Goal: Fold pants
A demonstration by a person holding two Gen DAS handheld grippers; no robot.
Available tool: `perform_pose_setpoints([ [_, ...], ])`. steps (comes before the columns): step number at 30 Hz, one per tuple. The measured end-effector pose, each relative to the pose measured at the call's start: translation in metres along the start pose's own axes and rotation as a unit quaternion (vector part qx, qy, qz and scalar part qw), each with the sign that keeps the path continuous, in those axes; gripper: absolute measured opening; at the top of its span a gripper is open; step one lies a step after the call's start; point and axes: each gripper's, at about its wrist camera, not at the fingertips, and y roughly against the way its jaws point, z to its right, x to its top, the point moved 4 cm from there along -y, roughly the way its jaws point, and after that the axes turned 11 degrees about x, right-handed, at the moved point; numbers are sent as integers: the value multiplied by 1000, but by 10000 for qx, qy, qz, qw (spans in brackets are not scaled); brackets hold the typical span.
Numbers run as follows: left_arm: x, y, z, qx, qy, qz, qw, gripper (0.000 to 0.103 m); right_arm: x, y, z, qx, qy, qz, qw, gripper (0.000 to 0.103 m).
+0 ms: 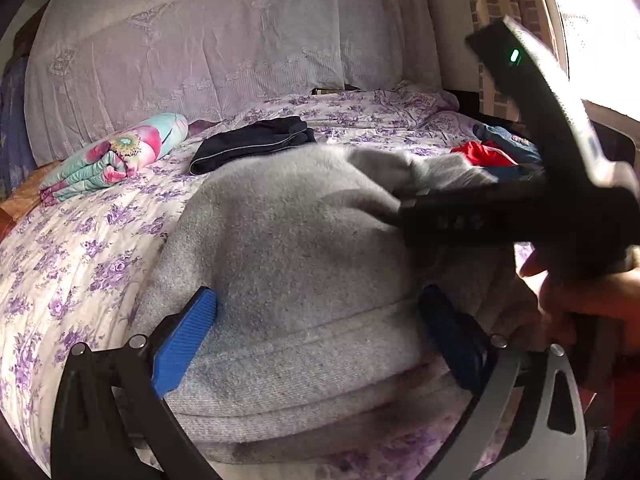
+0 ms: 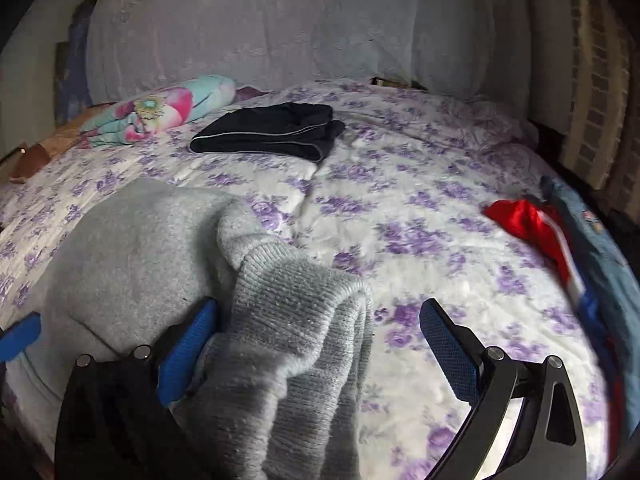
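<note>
Grey fleece pants (image 1: 288, 264) lie bunched on the floral bedspread (image 1: 80, 248). My left gripper (image 1: 316, 340) is open, its blue pads (image 1: 182, 344) spread wide over the waistband end. The right gripper's black body crosses the left wrist view at the right (image 1: 520, 216), over the pants' far end. In the right wrist view my right gripper (image 2: 320, 352) is open, with the ribbed grey cuff (image 2: 296, 344) lying between its blue pads (image 2: 448, 352), nearer the left one. The rest of the pants (image 2: 132, 248) lie to the left.
Folded black pants (image 2: 268, 132) lie further back on the bed. A rolled floral quilt (image 2: 160, 108) sits at the back left. Red (image 2: 528, 224) and blue clothes (image 2: 592, 248) lie at the right edge. A covered headboard (image 2: 280, 24) stands behind.
</note>
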Motion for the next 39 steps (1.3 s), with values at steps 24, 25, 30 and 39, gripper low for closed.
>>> perform_pose_setpoints([
  [24, -1, 1, -2, -14, 53, 63, 10000, 99, -30, 65, -8, -1164, -140, 1251, 9852, 99],
  [25, -1, 1, -2, -20, 58, 62, 10000, 99, -30, 66, -9, -1131, -102, 1323, 9847, 99],
  [30, -2, 1, -5, -63, 92, 60, 9999, 99, -33, 71, 4, -338, -485, 1431, 9879, 99],
  [39, -2, 3, -6, -233, 82, 54, 9997, 99, -43, 55, 32, 1208, -1682, 1020, 9730, 99],
])
